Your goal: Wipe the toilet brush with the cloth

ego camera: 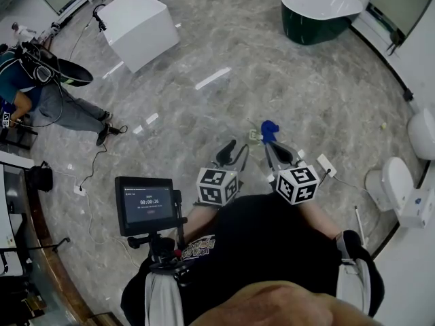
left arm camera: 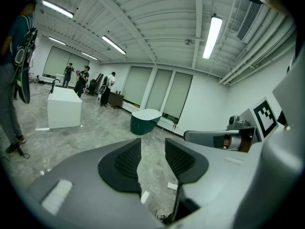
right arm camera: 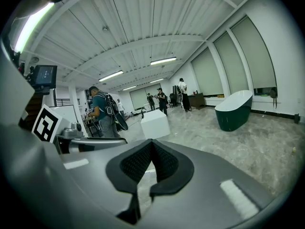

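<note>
Black shirt (ego camera: 272,243) nearest, we record left gripper (left arm camera: 152,149) open and empty, right gripper (right arm camera: 151,147) closed on nothing, apparent blue cloth (ego camera: 270,129) on floor (ego camera: 272,66) just past their tips, brush not identifiable.

two grippers (ego camera: 230,148) (ego camera: 270,147), one bathtub (ego camera: 319,12), one screen (ego camera: 144,206)

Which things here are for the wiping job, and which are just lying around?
For the job:
left claw, open, empty
right claw, shut, empty
blue cloth, probably
I can't spot the brush for sure.

Just lying about:
bathtub
white box
toilet
screen
</note>
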A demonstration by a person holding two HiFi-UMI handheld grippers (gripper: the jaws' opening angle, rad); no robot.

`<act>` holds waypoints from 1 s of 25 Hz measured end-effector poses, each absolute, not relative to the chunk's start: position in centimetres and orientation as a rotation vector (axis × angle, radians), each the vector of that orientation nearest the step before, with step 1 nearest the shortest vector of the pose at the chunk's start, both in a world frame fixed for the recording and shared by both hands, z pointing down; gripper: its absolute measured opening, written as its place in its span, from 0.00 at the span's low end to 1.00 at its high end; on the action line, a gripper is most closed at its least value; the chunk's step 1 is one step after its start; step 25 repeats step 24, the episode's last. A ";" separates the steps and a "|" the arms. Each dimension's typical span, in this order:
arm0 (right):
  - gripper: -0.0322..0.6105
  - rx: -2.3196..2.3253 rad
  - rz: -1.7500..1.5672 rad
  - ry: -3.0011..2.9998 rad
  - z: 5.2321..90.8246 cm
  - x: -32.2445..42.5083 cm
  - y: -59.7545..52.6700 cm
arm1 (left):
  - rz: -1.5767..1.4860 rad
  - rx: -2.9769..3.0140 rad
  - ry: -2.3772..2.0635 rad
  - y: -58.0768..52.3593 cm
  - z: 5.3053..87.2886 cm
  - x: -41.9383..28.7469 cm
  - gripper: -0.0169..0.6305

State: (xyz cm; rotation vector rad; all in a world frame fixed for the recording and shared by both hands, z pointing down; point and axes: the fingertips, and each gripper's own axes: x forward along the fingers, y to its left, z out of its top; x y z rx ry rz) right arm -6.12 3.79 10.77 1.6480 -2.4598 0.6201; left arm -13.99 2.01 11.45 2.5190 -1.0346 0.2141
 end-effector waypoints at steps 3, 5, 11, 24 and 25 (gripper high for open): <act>0.05 1.643 0.620 -2.461 10.8 -6.2 3.8 | 0.215 2.518 -1.036 2.0 11.5 -14.0 0.27; 0.05 1.640 0.620 -2.463 10.8 -6.3 3.8 | 0.215 2.517 -1.038 2.0 11.6 -14.1 0.27; 0.05 1.638 0.617 -2.467 10.7 -6.4 3.8 | 0.222 2.517 -1.038 2.1 11.5 -14.1 0.27; 0.05 1.635 0.610 -2.470 10.6 -6.3 3.8 | 0.222 2.524 -1.032 2.0 11.5 -14.0 0.27; 0.05 1.635 0.610 -2.470 10.6 -6.3 3.8 | 0.222 2.524 -1.032 2.0 11.5 -14.0 0.27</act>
